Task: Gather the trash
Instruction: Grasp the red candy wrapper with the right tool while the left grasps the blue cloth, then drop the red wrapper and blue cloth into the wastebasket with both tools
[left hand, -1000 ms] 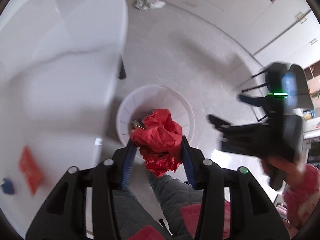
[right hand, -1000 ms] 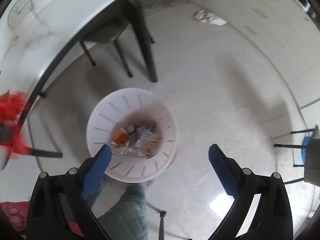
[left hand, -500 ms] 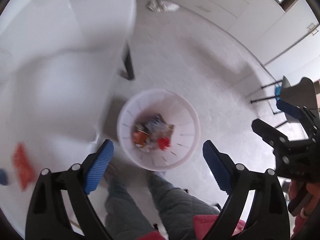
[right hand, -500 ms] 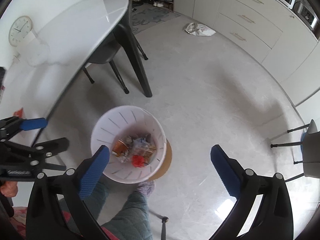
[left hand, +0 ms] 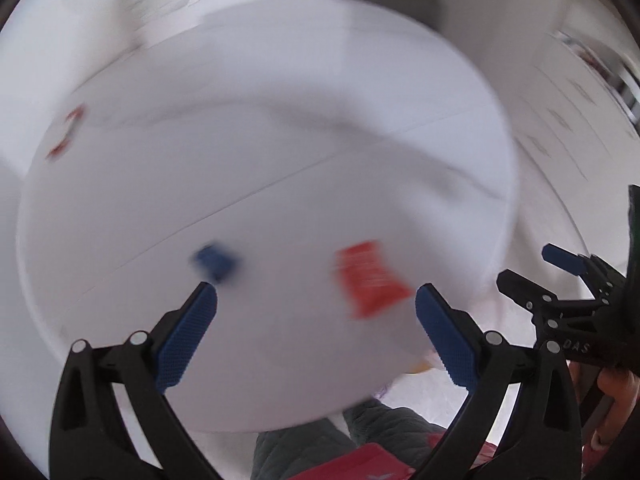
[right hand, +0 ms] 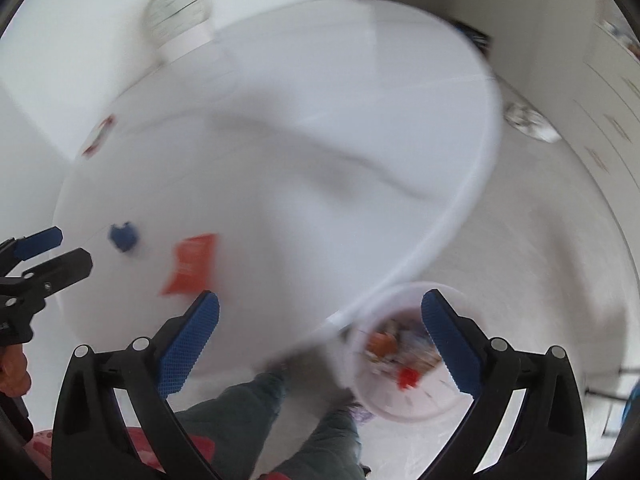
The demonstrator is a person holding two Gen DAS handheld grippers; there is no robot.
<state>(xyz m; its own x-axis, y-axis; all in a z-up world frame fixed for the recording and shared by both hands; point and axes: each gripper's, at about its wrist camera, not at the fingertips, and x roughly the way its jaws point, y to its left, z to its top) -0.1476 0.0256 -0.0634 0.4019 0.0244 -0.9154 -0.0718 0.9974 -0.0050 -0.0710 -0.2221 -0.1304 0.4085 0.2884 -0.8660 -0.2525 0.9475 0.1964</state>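
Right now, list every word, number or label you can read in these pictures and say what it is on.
"DAS": white letters on the black frame of the right gripper, seen from the left wrist.
Red wrapper on the white table: print blurred, unreadable.
Clock on the wall: face too blurred to read.
Nothing else legible.

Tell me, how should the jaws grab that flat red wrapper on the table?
Come from above. The red wrapper lies flat on the white table, so pinch across its narrower width, probably near an edge, where flat things lift easiest.
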